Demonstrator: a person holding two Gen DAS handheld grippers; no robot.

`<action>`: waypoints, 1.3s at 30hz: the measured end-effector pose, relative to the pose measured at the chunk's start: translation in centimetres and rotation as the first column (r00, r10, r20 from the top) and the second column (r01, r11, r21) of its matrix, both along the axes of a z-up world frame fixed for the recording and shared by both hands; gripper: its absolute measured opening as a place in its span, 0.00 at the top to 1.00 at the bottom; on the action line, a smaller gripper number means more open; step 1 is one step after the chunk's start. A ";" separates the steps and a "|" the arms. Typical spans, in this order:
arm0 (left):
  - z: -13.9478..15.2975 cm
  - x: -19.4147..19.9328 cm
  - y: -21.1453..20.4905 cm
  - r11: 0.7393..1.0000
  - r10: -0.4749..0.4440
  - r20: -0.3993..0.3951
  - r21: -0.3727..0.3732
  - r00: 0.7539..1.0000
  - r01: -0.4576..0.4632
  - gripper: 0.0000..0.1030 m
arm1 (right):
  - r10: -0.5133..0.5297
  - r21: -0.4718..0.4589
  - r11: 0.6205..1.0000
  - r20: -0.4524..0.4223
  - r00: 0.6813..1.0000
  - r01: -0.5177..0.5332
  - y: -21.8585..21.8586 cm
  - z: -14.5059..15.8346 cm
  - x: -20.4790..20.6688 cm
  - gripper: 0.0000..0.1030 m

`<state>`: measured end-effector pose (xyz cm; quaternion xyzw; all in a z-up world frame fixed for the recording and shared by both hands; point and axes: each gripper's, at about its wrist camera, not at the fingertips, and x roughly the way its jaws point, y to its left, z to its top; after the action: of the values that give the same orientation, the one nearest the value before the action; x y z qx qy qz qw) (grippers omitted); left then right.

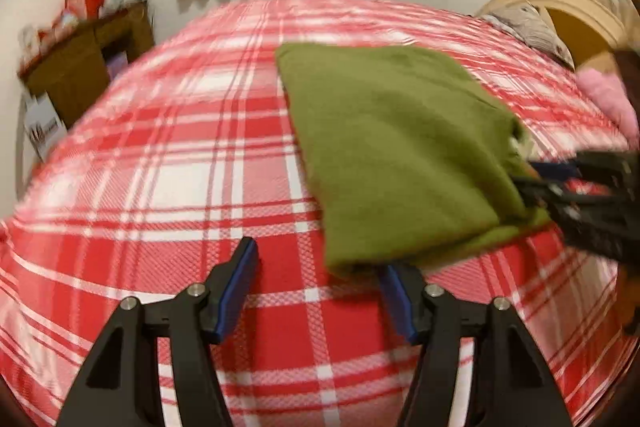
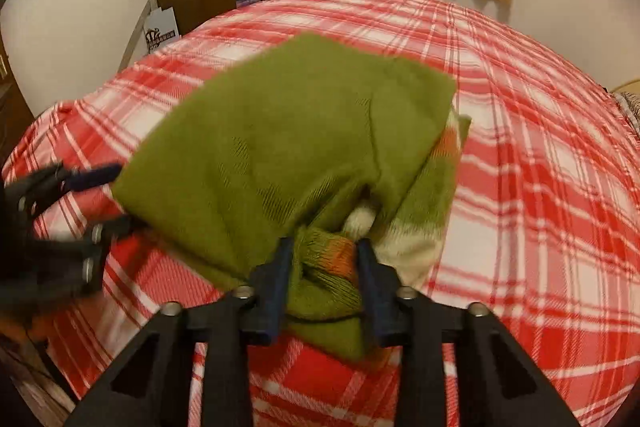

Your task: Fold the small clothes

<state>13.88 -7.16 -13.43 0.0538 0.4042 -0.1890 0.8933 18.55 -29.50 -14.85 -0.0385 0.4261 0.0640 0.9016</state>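
Folding is partly complete, judging by the layers. The green garment (image 2: 288, 147) lies doubled over on the bed (image 2: 540, 187), on the red-and-white checked cover, with its plain green face uppermost and a striped cream-and-orange portion showing underneath along its right edge in the right wrist view. At least one fold therefore appears made; the outline is not yet a tidy rectangle, and the near corner is bunched rather than flat.

Your right tool (image 2: 324, 279) is pinching that bunched near corner: knit fabric fills the gap between its blue pads and is gathered into creases there. Your left tool (image 1: 316, 287) stands spread, with nothing between its pads; in the left wrist view the near edge of the garment overlaps the tip of one pad, but whether they touch cannot be told.

What remains, as a judgement: lay the held corner down, square the edges, and possibly add a further fold to reduce the bundle.

The garment is a soft, fuzzy knit, olive green, thick enough to hold rounded folds. Motion blur hides finer detail.
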 end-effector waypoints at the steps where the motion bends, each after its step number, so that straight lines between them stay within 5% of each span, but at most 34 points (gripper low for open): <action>1: -0.1 0.3 0.6 0.999 0.004 -0.016 -0.035 1.000 -0.004 0.37 | -0.020 0.042 0.999 0.003 1.000 0.020 -0.4 0.3 -0.6 0.85; 5: -0.2 0.5 1.6 0.996 -0.004 -0.021 -0.094 1.000 0.002 0.41 | -0.146 0.309 0.943 0.061 0.987 0.120 -3.4 1.4 -2.9 0.89; 10: -0.3 0.5 2.0 0.992 0.006 -0.025 -0.126 1.000 -0.009 0.48 | -0.358 0.687 0.668 -0.038 0.933 0.285 -8.6 -3.3 -5.4 0.92; 12: -0.3 0.0 1.7 0.996 -0.003 -0.011 -0.093 1.000 0.002 0.48 | -0.364 0.725 0.635 -0.026 0.931 0.269 -8.5 -4.7 -6.2 0.92; 14: -0.3 -0.3 1.7 0.997 -0.016 -0.008 -0.077 1.000 0.015 0.48 | -0.360 0.689 0.672 -0.016 0.933 0.271 -8.0 -3.9 -6.3 0.92; 17: 0.1 -1.1 2.6 0.997 -0.039 -0.014 -0.070 0.999 0.038 0.48 | -0.301 0.548 0.797 -0.004 0.954 0.254 -6.0 -1.8 -5.9 0.90; 21: 2.4 -1.9 4.8 0.989 -0.049 0.030 -0.141 0.998 0.053 0.48 | -0.271 0.375 0.901 0.093 0.958 0.219 -4.8 1.9 -6.5 0.88; 28: 4.9 2.4 3.1 0.990 0.030 0.093 -0.139 0.995 -0.017 0.48 | -0.210 0.206 0.965 0.248 0.946 0.160 -1.8 6.0 -3.0 0.87; 34: 2.3 4.5 -0.4 0.998 0.025 0.075 -0.062 0.997 -0.021 0.47 | -0.198 0.135 0.974 0.105 0.975 0.183 -1.2 1.1 1.1 0.87; 39: 2.0 3.7 -1.3 1.000 0.014 0.132 -0.004 0.991 -0.014 0.45 | -0.214 0.243 0.954 0.137 0.967 0.177 -2.9 -1.0 -0.8 0.88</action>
<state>17.61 -8.43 -11.47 0.0619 0.3444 -0.1795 0.9194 17.74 -32.39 -15.82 0.1028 0.3433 0.0196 0.9334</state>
